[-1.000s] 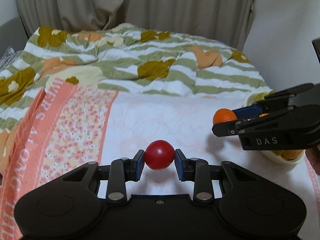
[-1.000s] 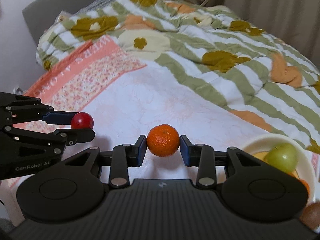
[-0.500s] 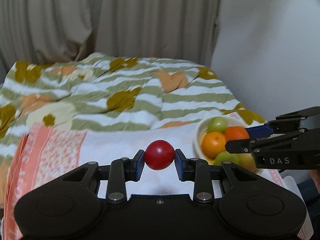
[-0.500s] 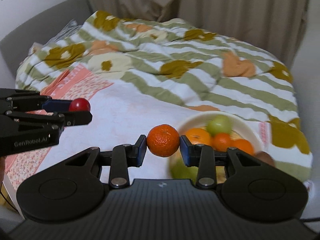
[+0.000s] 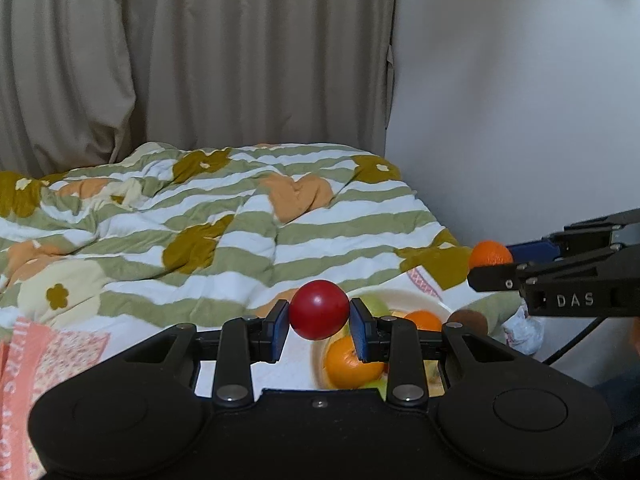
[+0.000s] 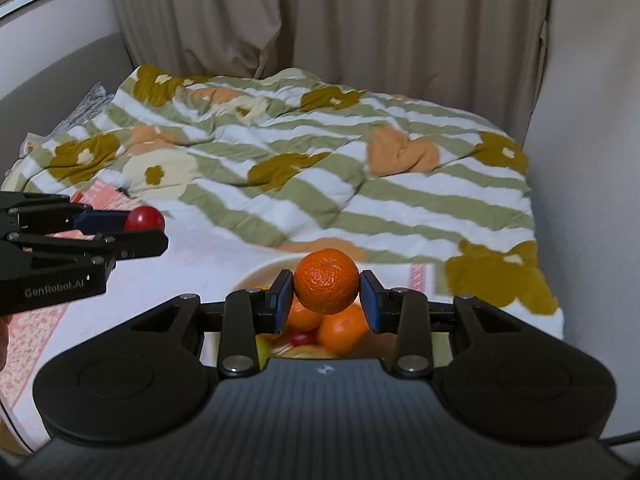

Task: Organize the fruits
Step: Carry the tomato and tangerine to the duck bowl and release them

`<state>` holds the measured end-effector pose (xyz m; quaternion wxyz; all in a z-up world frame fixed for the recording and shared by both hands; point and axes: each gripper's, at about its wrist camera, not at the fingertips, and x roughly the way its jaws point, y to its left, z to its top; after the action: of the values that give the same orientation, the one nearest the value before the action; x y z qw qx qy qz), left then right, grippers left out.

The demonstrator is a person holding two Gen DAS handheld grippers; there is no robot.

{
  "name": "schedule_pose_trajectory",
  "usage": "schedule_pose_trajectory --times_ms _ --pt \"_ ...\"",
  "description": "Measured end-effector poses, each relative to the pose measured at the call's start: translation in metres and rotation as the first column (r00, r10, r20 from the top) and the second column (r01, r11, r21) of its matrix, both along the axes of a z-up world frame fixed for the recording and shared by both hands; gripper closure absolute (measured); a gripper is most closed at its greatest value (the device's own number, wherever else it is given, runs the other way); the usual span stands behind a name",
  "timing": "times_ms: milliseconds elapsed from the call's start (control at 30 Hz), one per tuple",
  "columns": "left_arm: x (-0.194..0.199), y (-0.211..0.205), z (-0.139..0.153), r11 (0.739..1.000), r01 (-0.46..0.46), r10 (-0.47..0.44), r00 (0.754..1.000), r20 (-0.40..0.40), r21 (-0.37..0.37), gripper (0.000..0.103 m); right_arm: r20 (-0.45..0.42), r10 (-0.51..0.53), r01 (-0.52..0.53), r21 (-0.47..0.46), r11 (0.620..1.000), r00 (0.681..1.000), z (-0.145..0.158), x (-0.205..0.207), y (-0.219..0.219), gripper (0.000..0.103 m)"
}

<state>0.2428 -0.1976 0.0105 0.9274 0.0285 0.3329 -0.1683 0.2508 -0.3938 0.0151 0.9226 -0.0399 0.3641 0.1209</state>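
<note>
My left gripper (image 5: pixel 319 322) is shut on a red round fruit (image 5: pixel 319 309) and holds it in the air just left of a cream bowl (image 5: pixel 416 298) of fruit. My right gripper (image 6: pixel 326 295) is shut on an orange (image 6: pixel 326 280) and holds it above the same bowl (image 6: pixel 256 272). The bowl holds oranges (image 5: pixel 350 362), a green fruit (image 5: pixel 376 306) and a small red fruit (image 6: pixel 300 338). A brown kiwi (image 5: pixel 468 320) lies at its right side. The right gripper with its orange also shows at the right of the left wrist view (image 5: pixel 490 258). The left gripper shows at the left of the right wrist view (image 6: pixel 144 226).
The bowl sits on a white cloth (image 6: pixel 224 252) on a bed, near its right edge by a wall (image 5: pixel 520 100). A rumpled green striped duvet (image 6: pixel 320 168) fills the back. A pink floral strip (image 5: pixel 52 352) runs along the left. Curtains (image 6: pixel 360 20) hang behind.
Both grippers have swung right toward the bowl with their fruits still held. The bowl now lies right under the right gripper and close in front of the left one.
</note>
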Motion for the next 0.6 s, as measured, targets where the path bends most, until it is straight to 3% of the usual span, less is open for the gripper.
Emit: schedule_pose_trajectory --times_ms 300,600 --pt "0.045 -0.035 -0.037 0.999 -0.03 0.032 0.996 -0.079 0.032 0.067 -0.043 -0.006 0.008 0.026 1.0 0.999 -0.025 0.048 -0.038 0.052" --pt "0.076 -0.042 -0.077 0.997 -0.047 0.056 0.986 -0.158 0.062 0.067 -0.097 0.037 -0.034 0.028 0.999 0.995 -0.052 0.073 -0.041 0.052"
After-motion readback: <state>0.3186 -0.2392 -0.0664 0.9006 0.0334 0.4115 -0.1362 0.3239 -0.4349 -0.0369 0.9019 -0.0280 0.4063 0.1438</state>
